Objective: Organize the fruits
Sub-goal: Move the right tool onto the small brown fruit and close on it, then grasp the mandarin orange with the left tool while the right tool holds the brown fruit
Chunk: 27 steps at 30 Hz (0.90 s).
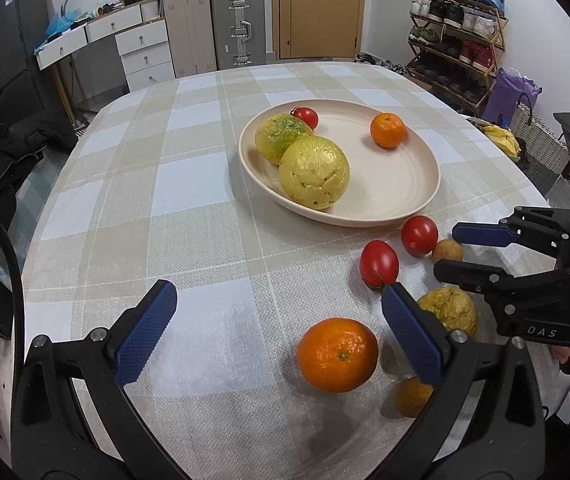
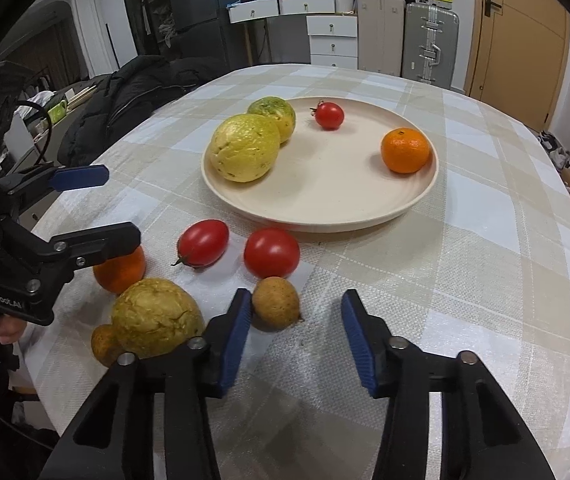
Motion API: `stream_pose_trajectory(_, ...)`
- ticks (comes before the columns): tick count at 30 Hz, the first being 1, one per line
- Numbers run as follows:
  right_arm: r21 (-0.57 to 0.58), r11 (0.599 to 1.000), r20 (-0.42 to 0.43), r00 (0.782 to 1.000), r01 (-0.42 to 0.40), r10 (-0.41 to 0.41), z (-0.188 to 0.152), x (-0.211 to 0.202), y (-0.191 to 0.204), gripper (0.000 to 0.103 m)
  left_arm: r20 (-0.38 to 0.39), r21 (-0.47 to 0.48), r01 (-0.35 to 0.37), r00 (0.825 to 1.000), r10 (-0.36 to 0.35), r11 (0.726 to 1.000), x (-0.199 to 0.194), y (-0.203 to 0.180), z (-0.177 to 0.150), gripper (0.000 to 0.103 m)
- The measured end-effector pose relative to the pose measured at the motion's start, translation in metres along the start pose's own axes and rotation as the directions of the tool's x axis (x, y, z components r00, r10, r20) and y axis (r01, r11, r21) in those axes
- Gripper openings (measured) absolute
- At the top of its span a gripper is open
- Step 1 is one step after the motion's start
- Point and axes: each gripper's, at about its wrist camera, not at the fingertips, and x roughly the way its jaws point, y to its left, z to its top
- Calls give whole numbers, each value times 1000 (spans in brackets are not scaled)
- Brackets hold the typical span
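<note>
A cream plate (image 2: 325,222) holds two wrinkled yellow fruits (image 2: 244,148), a small tomato (image 2: 329,115) and a mandarin (image 2: 405,150). Loose on the checked cloth in front of it lie two tomatoes (image 2: 271,252), a small brown fruit (image 2: 276,302), a wrinkled yellow fruit (image 2: 157,316), an orange (image 1: 337,354) and a small dull orange fruit (image 1: 412,397). My right gripper (image 2: 297,298) is open, and the brown fruit rests by its left fingertip. My left gripper (image 1: 279,290) is open wide over the cloth, with the orange low between its fingers, untouched.
The round table's near edge runs just under both grippers. A dark coat (image 2: 125,92) is draped at the left side. Drawers, suitcases (image 1: 237,24), a door and a shoe rack (image 1: 457,36) stand beyond the table. A wicker basket with bananas (image 1: 503,140) sits to the right.
</note>
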Motion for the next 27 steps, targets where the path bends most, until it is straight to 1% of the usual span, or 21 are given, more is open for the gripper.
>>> stream_pose_trajectory(1, -4, 1000, 2, 1000, -4, 4, 0, 0, 1, 35, -2, 3, -1, 1000, 1, 1000, 0, 0, 0, 102)
stream_pose_trajectory(2, -8, 1000, -2, 1000, -5, 5, -1, 0, 3, 30, -4, 5, -2, 1000, 2, 1000, 0, 0, -1, 102)
stream_pose_trajectory(4, -19, 1000, -3, 1000, -6, 6, -2, -1, 5, 27, -9, 9, 0, 1000, 0, 1000, 1, -1, -1, 102)
stream_pose_trajectory(9, -41, 999, 7, 1000, -13, 13, -1, -5, 10, 26, -30, 17, 25, 999, -25, 1000, 1, -2, -2, 102)
stream_pose_trajectory(18, -15, 1000, 34, 999, -8, 8, 1, -14, 0, 26, -90, 89, 44, 995, -36, 995, 2, -7, -10, 102)
stream_pose_trajectory(20, -14, 1000, 38, 999, -4, 5, 2, -16, -1, 26, -108, 96, 59, 993, -49, 994, 5, -8, -12, 102)
stream_pose_trajectory(24, -11, 1000, 40, 999, -3, 3, 2, -16, -2, 26, -144, 102, 70, 988, -55, 992, 11, -8, -15, 95)
stream_pose_trajectory(26, -11, 1000, 40, 999, -2, 2, 1, -17, -1, 26, -158, 106, 78, 986, -61, 991, 13, -9, -17, 86)
stream_pose_trajectory(27, -11, 1000, 39, 999, -2, 2, 1, -17, -1, 26, -163, 110, 83, 984, -64, 990, 14, -9, -18, 83)
